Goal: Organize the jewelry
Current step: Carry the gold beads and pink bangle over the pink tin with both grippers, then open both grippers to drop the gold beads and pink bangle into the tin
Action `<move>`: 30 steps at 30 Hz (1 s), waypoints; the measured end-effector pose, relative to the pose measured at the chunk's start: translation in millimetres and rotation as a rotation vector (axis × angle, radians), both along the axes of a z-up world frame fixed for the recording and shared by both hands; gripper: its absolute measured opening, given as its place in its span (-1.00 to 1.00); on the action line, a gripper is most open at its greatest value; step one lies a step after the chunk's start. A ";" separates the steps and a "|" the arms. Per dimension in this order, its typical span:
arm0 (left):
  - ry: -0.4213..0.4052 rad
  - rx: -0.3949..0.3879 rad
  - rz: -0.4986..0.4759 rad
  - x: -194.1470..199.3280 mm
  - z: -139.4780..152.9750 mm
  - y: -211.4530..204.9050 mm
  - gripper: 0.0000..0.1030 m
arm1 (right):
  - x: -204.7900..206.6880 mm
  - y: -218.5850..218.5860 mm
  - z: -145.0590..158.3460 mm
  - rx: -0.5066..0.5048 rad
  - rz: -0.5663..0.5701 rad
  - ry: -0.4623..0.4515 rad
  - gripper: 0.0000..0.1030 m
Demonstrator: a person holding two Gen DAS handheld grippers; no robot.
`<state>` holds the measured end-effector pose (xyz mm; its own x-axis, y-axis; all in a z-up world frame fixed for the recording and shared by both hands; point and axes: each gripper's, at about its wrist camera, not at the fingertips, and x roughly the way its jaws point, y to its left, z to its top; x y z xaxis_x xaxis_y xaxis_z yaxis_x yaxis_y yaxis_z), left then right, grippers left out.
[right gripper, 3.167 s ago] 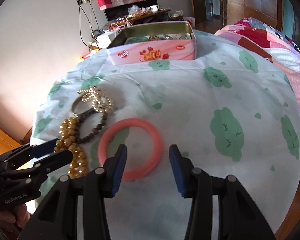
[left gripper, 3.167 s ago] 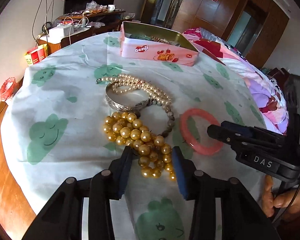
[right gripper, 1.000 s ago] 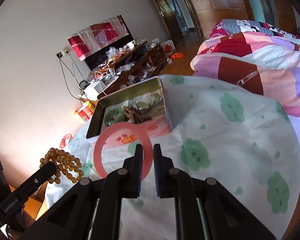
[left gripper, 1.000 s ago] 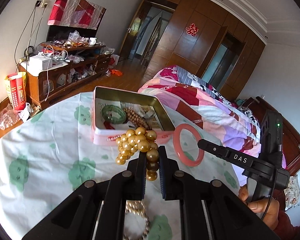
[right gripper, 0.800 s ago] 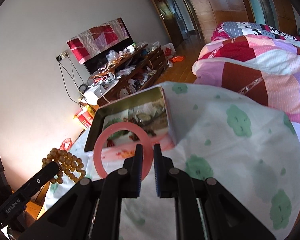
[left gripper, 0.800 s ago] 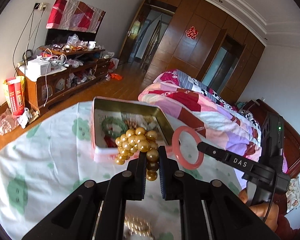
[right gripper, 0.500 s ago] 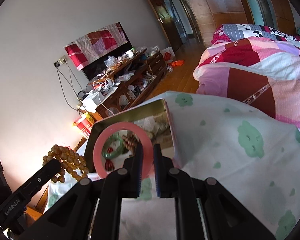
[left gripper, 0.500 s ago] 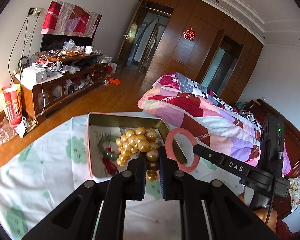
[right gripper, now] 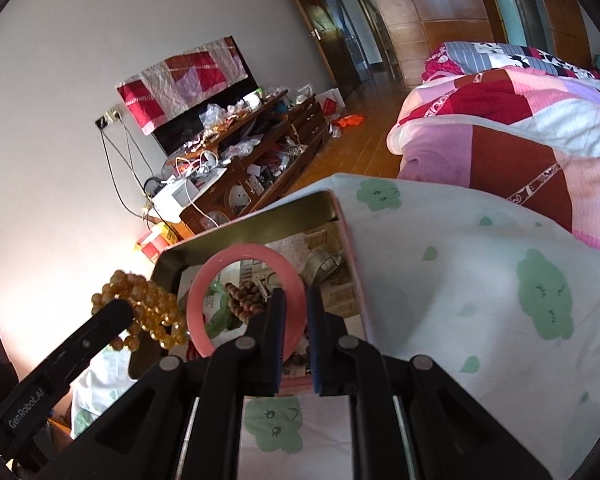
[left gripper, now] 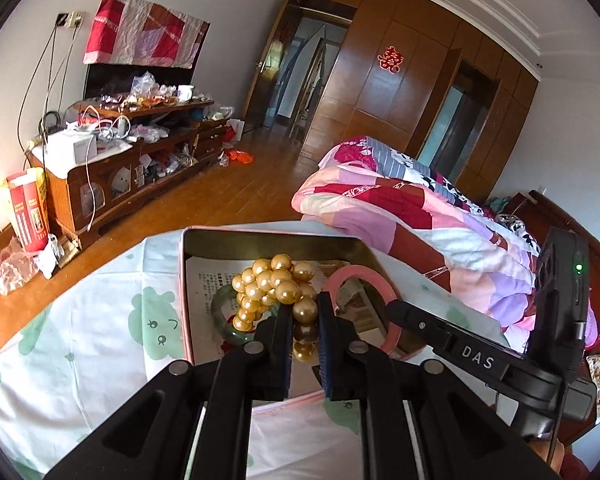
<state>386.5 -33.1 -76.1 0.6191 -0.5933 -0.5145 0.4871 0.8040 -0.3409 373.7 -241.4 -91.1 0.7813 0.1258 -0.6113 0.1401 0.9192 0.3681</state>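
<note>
My left gripper [left gripper: 305, 312] is shut on a gold bead necklace [left gripper: 274, 280] and holds it bunched above the open pink tin [left gripper: 182, 280]. My right gripper [right gripper: 296, 308] is shut on a pink bangle [right gripper: 220, 264] and holds it upright over the same tin [right gripper: 350, 248]. The bangle also shows in the left wrist view [left gripper: 364, 276], and the gold beads in the right wrist view [right gripper: 148, 300]. Inside the tin lie a green bangle [left gripper: 220, 304], brown wooden beads [right gripper: 244, 300] and a printed paper [left gripper: 208, 276].
The tin stands near the far edge of a round table with a white cloth [right gripper: 480, 280] printed with green clouds. Beyond are a wooden floor, a cluttered wooden cabinet [left gripper: 132, 160] at left and a bed with a patchwork quilt [left gripper: 420, 216] at right.
Both grippers have carried their jewelry forward from the table's middle until it hangs over the open tin. Earlier still, both grippers were open around the pieces on the cloth.
</note>
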 end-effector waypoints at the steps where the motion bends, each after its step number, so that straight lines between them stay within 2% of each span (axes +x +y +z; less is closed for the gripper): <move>1: 0.006 -0.001 0.004 1.6 -1.7 0.8 -0.80 | 1.8 2.1 -1.4 0.000 0.010 0.001 -0.75; 11: 0.021 0.026 0.034 13.4 -9.0 0.9 -0.80 | 15.4 25.1 -9.9 -0.058 0.091 0.020 -0.75; 20: 0.048 0.063 0.042 19.2 -17.3 -4.4 -0.75 | 14.7 23.9 -16.1 -0.027 0.111 0.014 -0.69; 21: 0.059 0.067 0.040 20.2 -17.2 -5.6 -0.65 | 14.9 23.5 -16.3 -0.012 0.115 0.011 -0.66; 23: 0.073 0.074 0.039 20.4 -16.3 -7.9 -0.29 | 12.1 20.3 -15.2 0.011 0.110 0.010 -0.65; 24: 0.077 0.083 0.048 19.5 -14.7 -8.2 0.03 | 9.5 17.9 -13.6 0.020 0.103 0.005 -0.64; 25: 0.071 0.086 0.060 16.8 -11.8 -7.0 0.19 | 8.4 17.2 -11.8 0.025 0.100 0.001 -0.62; 29: 0.046 0.060 0.069 2.2 -0.3 3.7 0.21 | -12.6 7.5 0.8 0.034 0.050 -0.031 -0.13; 30: 0.047 0.067 0.076 -2.7 2.1 6.9 0.22 | -19.1 5.4 4.2 0.029 0.035 -0.041 -0.07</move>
<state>383.9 -26.2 -74.1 0.6353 -0.5084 -0.5813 0.4083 0.8600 -0.3060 354.6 -235.9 -87.0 0.8005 0.1702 -0.5746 0.0925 0.9122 0.3992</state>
